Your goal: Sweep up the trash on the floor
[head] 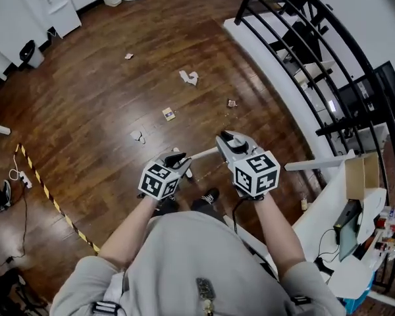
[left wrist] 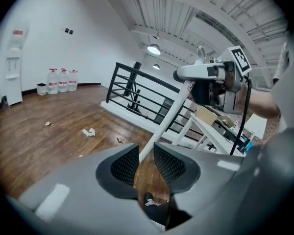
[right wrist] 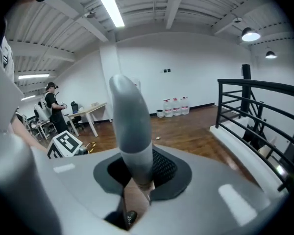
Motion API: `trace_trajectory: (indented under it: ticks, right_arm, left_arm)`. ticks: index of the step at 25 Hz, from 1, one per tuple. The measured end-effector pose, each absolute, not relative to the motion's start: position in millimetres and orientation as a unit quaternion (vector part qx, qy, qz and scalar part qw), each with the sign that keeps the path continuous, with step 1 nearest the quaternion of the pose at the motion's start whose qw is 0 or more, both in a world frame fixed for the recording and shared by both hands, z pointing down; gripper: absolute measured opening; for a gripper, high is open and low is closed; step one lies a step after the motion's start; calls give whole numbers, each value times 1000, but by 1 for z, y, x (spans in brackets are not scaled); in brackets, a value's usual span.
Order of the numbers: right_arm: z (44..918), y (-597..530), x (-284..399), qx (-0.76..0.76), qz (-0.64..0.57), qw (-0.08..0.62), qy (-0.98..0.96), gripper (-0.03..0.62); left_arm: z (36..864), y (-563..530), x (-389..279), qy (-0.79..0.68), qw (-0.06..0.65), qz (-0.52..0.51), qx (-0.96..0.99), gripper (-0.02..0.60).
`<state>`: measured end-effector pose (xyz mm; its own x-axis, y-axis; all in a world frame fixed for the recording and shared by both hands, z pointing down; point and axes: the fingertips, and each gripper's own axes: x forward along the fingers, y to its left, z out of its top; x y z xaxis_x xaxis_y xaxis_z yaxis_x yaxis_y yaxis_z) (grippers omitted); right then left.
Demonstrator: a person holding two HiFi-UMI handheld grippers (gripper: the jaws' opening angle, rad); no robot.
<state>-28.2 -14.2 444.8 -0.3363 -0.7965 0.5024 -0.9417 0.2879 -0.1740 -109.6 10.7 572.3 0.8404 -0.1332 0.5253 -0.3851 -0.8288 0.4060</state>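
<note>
A long tool has a white pole (head: 203,153) and a grey grip (right wrist: 130,126) at its end. My right gripper (head: 232,142) is shut on that grey grip, which stands up between its pads (right wrist: 162,166) in the right gripper view. My left gripper (head: 176,162) is lower on the pole. In the left gripper view the white pole (left wrist: 166,117) runs up from between its parted jaws (left wrist: 146,153), and the pads do not press on it. Scraps of trash lie ahead on the wooden floor: crumpled white paper (head: 189,78), a small card (head: 168,114) and a scrap (head: 137,137).
A black railing (head: 296,51) on a white curb borders the floor at the right, with a white table (head: 345,222) and a cardboard box (head: 359,176) behind it. Yellow-black tape (head: 49,193) and cables cross the floor at the left. Water bottles (left wrist: 62,80) stand by the far wall. A person (right wrist: 52,106) stands by a desk.
</note>
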Motion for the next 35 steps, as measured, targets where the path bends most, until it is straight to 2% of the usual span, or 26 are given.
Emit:
trace_trajectory:
  ticks: [6,15,18,19,20,35]
  right_arm:
    - [424,-65,-132,478,203,162,-839,62]
    - [372,-104,-255,371,167,150,-901,63]
    - [372,-115,-264,342,170,147,-912,62]
    - [375,-120,-265,334,172,145,-915,63]
    - [378,-125,-266,325,173,143,-919,63]
    - [473,-228,-236,259,243,145,-924,64]
  left_arm:
    - [585,-26,-178,-201,252,247,914,169]
    - [593,-87,-254,-277,247,242,897,210]
    - [597,-100,-259,-288,237,250,894,206]
    - [598,-103,-259,-292,229,255,893,156]
    - [601,-106,-260,-301,225,258,890,134]
    - [680,-203,-281,-357,252,333,836,147]
